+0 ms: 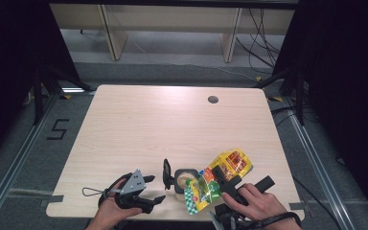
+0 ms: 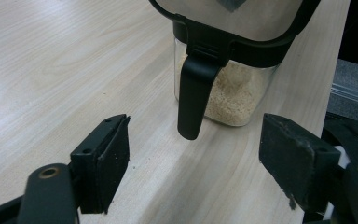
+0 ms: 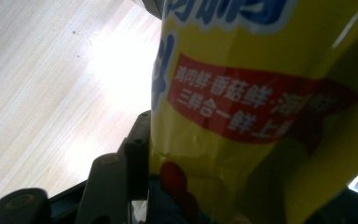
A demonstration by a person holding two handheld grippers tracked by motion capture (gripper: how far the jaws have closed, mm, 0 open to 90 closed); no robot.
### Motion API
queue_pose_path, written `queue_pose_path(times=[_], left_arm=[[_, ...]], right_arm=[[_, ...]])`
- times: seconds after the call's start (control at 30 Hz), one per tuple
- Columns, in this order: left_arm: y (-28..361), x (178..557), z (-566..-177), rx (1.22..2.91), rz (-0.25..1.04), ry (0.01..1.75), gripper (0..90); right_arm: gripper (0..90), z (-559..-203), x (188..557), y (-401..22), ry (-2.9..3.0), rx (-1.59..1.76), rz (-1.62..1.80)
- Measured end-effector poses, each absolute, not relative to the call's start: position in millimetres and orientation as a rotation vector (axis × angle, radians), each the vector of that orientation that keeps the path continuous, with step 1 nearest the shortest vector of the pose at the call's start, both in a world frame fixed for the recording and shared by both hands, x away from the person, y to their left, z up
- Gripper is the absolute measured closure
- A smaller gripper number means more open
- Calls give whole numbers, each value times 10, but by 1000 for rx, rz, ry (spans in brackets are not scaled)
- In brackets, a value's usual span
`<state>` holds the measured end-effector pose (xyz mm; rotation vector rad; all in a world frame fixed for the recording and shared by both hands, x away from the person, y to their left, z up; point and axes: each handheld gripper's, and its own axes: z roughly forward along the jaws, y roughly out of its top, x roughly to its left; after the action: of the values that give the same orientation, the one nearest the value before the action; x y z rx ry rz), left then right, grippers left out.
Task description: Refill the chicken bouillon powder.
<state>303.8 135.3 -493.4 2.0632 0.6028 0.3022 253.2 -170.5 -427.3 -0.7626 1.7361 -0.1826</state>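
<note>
One jar (image 1: 184,180); one yellow bag (image 1: 219,178); two grippers; one table (image 1: 172,124)

**A recording booth in a lab, not a kitchen**

This looks like a lab or studio bay set up for filming. A plain light-wood table (image 1: 139,129) with a round cable hole (image 1: 213,99) stands on grey carpet, walled in by black curtains (image 1: 345,72) on both sides. Metal rails (image 1: 14,158) run along the floor, where a "5" (image 1: 57,129) is marked in black tape. Loose cables (image 1: 263,38) trail behind, near the legs of pale wooden furniture (image 1: 112,33).
</note>
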Motion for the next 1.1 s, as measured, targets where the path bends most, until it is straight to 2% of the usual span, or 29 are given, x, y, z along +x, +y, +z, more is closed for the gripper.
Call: queue_pose_path(times=[1.1], left_arm=[[1363, 3037, -4926, 2055, 301, 600, 242]], right_arm=[[529, -4253, 2536, -1734, 1743, -745, -157]])
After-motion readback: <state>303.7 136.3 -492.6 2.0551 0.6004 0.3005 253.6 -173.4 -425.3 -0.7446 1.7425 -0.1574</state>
